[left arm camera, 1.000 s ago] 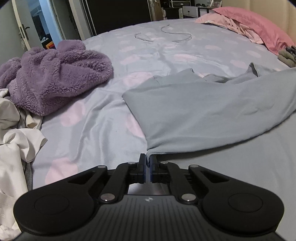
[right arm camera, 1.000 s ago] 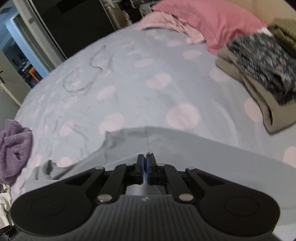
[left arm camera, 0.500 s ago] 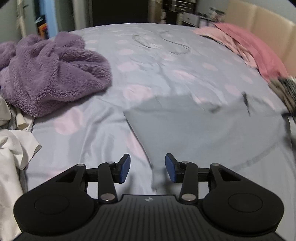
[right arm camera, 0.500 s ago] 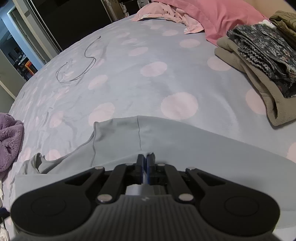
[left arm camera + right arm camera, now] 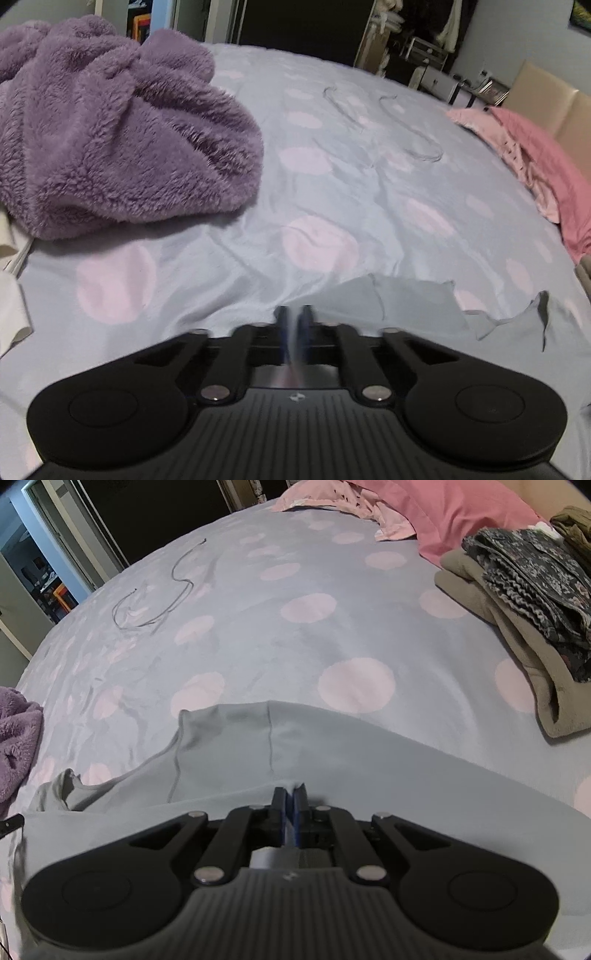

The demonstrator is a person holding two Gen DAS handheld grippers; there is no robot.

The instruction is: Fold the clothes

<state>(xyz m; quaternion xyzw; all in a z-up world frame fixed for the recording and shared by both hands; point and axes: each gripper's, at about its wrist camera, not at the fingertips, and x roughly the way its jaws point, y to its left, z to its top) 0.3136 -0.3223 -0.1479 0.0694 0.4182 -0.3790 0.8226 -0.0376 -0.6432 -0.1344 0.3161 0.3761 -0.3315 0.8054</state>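
We saw the left gripper (image 5: 294, 325) let go of the grey garment's (image 5: 332, 760) corner, shift along the near hem and snap together again, blurred, a sliver of fabric apparently between its fingers; a regrasp, we judged, readying the next fold; the right gripper (image 5: 289, 801) stayed clamped on the same hem; the garment lay flat on the dotted bedsheet (image 5: 295, 646), long axis running left to right, neckline end toward the purple fleece (image 5: 110, 129).

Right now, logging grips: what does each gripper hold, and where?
Right gripper: grey garment, pinched at its near edge. Left gripper: shut; any hold cannot be told.
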